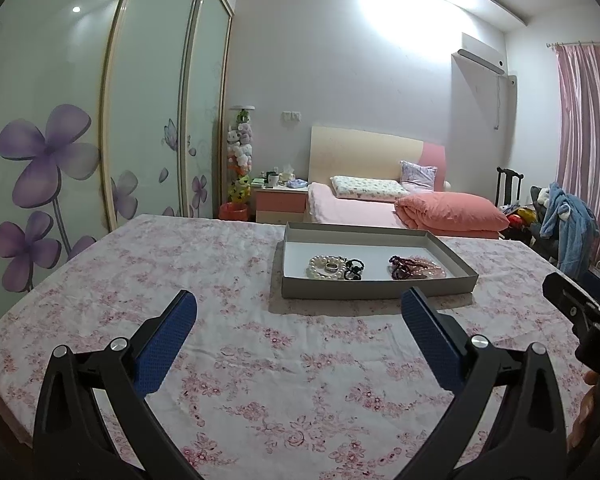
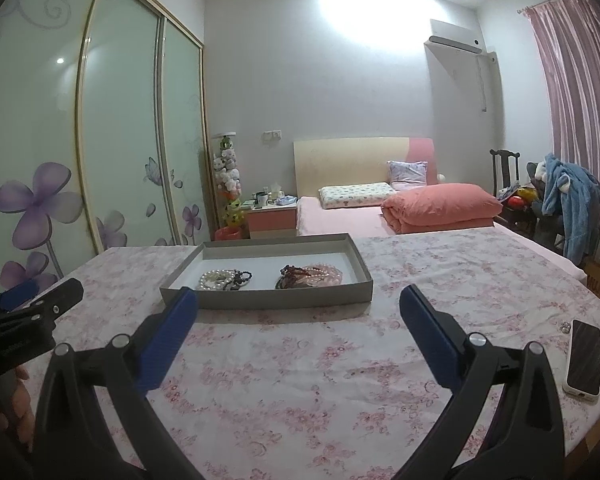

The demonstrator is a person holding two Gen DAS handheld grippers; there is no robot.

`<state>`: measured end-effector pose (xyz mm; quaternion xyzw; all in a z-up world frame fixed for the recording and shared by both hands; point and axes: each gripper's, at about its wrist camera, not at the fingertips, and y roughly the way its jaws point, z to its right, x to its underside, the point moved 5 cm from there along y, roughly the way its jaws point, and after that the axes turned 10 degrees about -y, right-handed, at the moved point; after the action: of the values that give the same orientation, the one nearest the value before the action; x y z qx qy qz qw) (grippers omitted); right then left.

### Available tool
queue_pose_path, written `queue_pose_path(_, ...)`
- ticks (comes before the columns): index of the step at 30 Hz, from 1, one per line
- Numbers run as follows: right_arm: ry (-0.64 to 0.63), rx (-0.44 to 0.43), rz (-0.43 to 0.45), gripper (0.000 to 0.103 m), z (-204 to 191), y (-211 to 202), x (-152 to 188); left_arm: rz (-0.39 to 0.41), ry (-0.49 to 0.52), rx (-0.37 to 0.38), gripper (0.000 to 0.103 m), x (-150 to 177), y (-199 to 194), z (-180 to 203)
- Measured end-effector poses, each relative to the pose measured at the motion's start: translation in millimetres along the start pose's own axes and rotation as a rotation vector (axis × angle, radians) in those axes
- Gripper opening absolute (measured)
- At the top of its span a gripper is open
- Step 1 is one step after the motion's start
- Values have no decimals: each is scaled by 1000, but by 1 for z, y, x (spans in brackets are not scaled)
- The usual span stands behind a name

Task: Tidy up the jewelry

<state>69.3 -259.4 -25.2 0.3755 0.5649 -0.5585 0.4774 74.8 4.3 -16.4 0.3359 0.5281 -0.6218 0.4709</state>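
A: What carries everything?

B: A table (image 1: 260, 380) under a white cloth with pink flowers. Near its far edge lies a shallow grey tray (image 1: 380, 286), a long side facing the grippers.

A: And the jewelry?

B: All inside the tray. In its left half lies a coiled pearl strand (image 1: 325, 268) with a small ring (image 1: 332, 266) on it, and a black beaded piece (image 1: 355, 269) touching the pearls on their right. In the right half lies a pink bead strand (image 1: 426, 269) with a dark red bead piece (image 1: 398, 267) against its left end.

A: Anything else on the table?

B: A phone (image 2: 585, 360) in a pale case, screen up, near the right edge.

A: The grippers?

B: The left gripper (image 1: 298, 322) hangs above the cloth on the near side of the tray, fingers spread wide, grasping nothing. The right gripper (image 2: 298, 320) does the same beside it, fingers released, its left fingertip overlapping the tray's near left corner in its own view.
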Motion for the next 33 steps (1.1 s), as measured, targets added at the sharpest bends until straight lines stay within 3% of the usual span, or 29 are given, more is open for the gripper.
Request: queue_pose_path(33,17,-4,-10,99,-2,3,2,-12,4,4,101,1,1,7)
